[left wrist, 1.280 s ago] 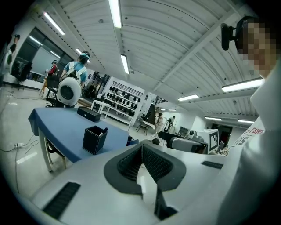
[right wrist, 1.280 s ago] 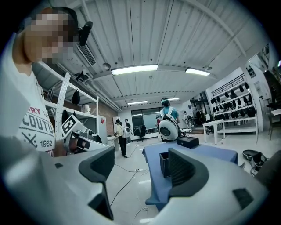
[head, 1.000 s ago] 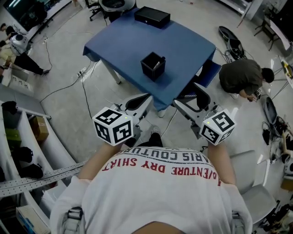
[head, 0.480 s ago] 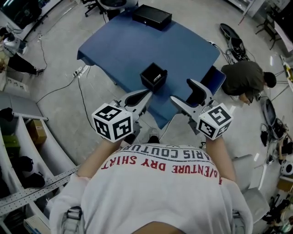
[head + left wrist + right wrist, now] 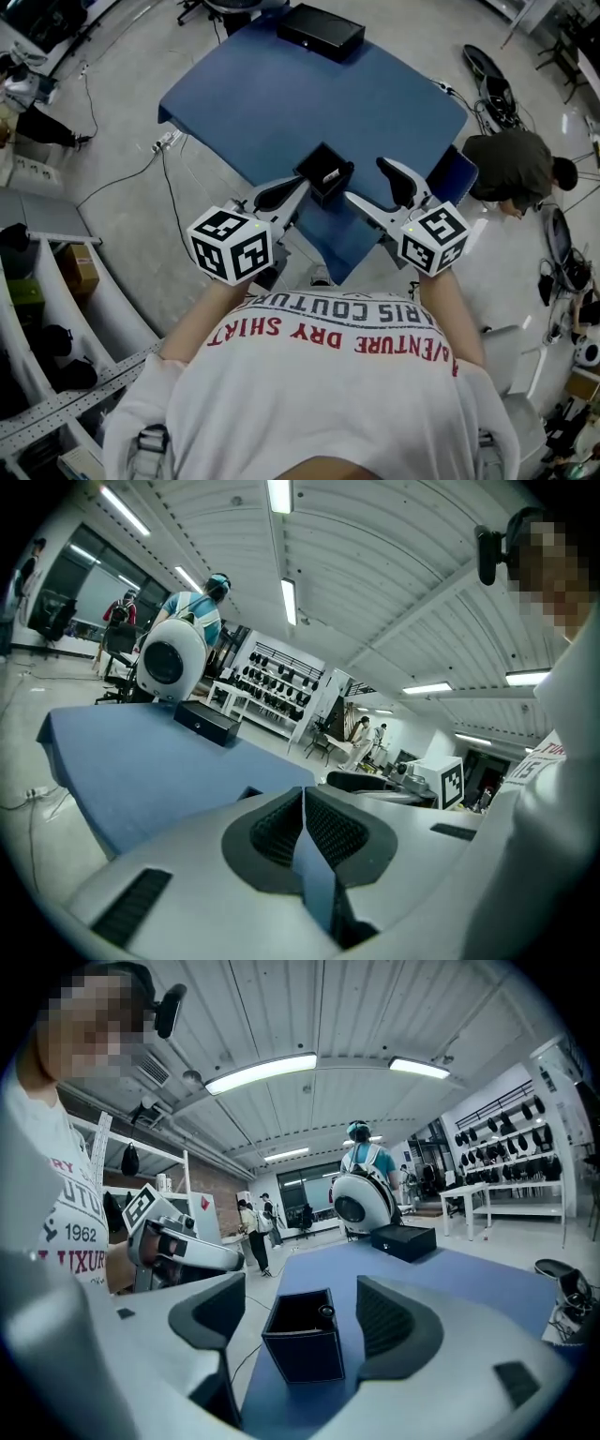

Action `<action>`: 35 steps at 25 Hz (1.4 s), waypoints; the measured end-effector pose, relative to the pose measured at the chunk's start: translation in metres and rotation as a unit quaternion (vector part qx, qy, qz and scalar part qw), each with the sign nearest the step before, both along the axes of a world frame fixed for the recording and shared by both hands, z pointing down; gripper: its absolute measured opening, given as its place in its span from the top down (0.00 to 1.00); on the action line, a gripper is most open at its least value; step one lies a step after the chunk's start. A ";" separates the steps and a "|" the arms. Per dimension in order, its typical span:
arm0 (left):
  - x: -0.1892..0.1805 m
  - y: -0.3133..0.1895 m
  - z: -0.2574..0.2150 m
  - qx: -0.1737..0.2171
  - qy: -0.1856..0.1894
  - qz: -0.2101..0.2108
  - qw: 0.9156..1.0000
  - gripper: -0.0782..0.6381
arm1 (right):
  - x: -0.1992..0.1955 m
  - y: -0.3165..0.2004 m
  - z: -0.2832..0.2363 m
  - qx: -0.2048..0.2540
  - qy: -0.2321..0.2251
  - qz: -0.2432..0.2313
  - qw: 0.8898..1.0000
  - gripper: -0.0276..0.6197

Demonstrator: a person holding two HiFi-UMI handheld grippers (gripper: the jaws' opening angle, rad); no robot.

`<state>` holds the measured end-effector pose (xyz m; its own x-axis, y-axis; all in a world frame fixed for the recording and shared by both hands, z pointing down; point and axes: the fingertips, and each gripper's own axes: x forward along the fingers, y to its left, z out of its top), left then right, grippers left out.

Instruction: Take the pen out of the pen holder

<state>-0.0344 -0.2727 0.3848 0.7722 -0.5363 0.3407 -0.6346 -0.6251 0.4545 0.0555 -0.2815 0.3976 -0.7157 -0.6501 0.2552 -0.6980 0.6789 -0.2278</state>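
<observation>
Off to the left side, the left claw hangs over the near corner of the blue tabletop, jaws pressed together w/ nothing between; in its own view the ribbed pads meet at the tips. Just right of that claw, btwn the two claws, stands the black square pen holder, upright, open top, near the tabletop's front edge. Pen is inside it: only a dark round end shows, at the back corner farthest from the left claw. Right claw comes next, jaws spread wide and holding nothing; in its view the pen holder sits just ahead, framed btwn the jaws, not touching either. Well beyond both claws, a flat black box lies at the far edge. Right of the right claw, off the tabletop, a person in dark clothes crouches on the floor.
</observation>
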 end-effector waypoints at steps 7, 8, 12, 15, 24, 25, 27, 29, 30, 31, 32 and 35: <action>-0.006 -0.025 0.018 -0.010 -0.006 -0.002 1.000 0.85 | -0.012 -0.023 0.032 -0.018 0.022 -0.015 1.000 0.41; -0.007 -0.027 0.021 -0.012 -0.006 -0.003 1.000 0.85 | -0.014 -0.025 0.036 -0.021 0.023 -0.018 0.999 0.41; -0.009 -0.034 0.031 -0.022 -0.006 -0.002 1.000 0.85 | -0.017 -0.031 0.047 -0.033 0.024 -0.022 0.999 0.41; -0.011 -0.040 0.036 -0.025 -0.005 -0.004 1.000 0.85 | -0.015 -0.036 0.054 -0.036 0.026 -0.008 0.999 0.54; -0.017 -0.051 0.048 -0.038 0.001 -0.013 0.999 0.85 | -0.020 -0.040 0.064 -0.024 0.051 -0.013 0.998 0.75; -0.018 -0.052 0.048 -0.038 0.003 -0.014 0.999 0.85 | -0.020 -0.040 0.065 -0.023 0.053 -0.013 0.998 0.77; -0.018 -0.051 0.049 -0.039 0.004 -0.014 0.999 0.85 | -0.020 -0.039 0.065 -0.019 0.054 -0.012 0.998 0.78; -0.017 -0.050 0.051 -0.041 0.004 -0.012 0.999 0.85 | -0.020 -0.037 0.065 -0.018 0.057 -0.012 0.998 0.79; -0.017 -0.049 0.052 -0.042 0.004 -0.011 0.999 0.85 | -0.020 -0.037 0.064 -0.018 0.059 -0.013 0.998 0.79; -0.017 -0.049 0.052 -0.043 0.005 -0.011 0.999 0.85 | -0.021 -0.037 0.064 -0.017 0.061 -0.014 0.998 0.79; -0.018 -0.049 0.053 -0.044 0.005 -0.010 0.999 0.85 | -0.021 -0.037 0.064 -0.017 0.063 -0.015 0.998 0.79; -0.018 -0.051 0.055 -0.046 0.006 -0.011 0.999 0.85 | -0.021 -0.039 0.062 -0.015 0.063 -0.016 0.998 0.80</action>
